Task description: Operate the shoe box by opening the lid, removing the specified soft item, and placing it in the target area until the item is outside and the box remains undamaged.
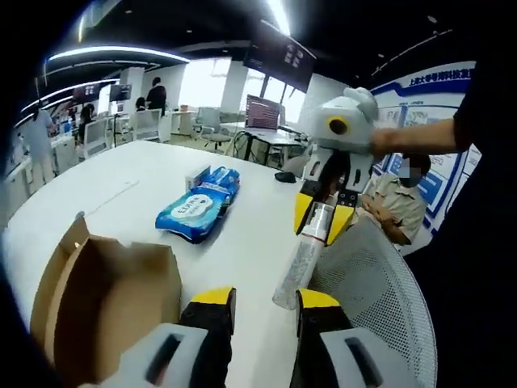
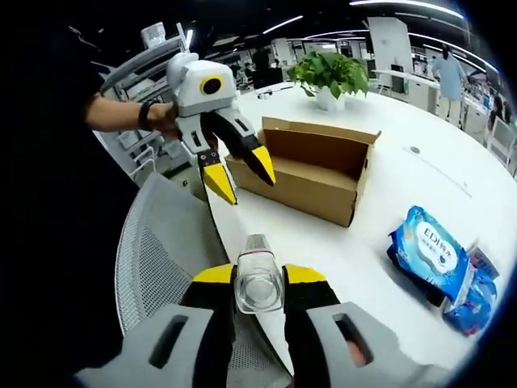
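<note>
An open brown cardboard shoe box (image 2: 311, 174) sat on the round white table (image 2: 404, 234), near its edge. Two blue plastic wipe packets (image 2: 436, 263) lay apart from it, farther along the tabletop. A grey mesh-backed chair (image 2: 161, 259) stood just beside the table edge, and a potted green plant (image 2: 329, 77) stood behind the box.

The cardboard box (image 1: 105, 299) runs off the lower edge of the left gripper view, and its inside floor is hidden by its own walls in both views. The print on the blue wipes pack (image 2: 428, 255) is too small to read beyond a few letters. The clear tube's (image 2: 258, 279) far end is hidden behind its near end.
</note>
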The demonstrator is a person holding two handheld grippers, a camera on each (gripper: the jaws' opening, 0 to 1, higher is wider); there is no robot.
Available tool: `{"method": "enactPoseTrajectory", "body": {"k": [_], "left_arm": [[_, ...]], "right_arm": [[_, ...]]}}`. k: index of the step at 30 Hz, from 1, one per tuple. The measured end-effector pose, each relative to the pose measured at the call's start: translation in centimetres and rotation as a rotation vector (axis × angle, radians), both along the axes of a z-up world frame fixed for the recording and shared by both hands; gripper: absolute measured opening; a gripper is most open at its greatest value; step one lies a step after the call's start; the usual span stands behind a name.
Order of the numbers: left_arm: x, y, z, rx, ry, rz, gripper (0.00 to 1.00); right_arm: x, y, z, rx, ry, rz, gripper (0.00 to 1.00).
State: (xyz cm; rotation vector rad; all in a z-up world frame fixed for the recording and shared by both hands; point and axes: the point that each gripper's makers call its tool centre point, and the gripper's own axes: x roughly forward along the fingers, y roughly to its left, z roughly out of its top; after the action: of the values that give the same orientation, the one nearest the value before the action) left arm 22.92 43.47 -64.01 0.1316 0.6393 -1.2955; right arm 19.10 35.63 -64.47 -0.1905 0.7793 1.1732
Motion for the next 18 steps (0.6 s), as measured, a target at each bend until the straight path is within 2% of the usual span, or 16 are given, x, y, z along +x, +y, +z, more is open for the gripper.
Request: {"method": "enactPoseTrajectory", "body": {"k": [7, 18], "left_arm": [[0.8, 1.5, -0.2, -0.023, 0.018, 0.104, 0.29], [1.4, 2.3, -0.4, -0.041, 0.040, 0.179, 0.29]], "right_arm": [[0.3, -1.3, 0.0, -0.011, -0.004, -0.019, 0.19], [0.8, -2.3, -0.1, -0.037, -0.008, -0.011, 0.19]]}}
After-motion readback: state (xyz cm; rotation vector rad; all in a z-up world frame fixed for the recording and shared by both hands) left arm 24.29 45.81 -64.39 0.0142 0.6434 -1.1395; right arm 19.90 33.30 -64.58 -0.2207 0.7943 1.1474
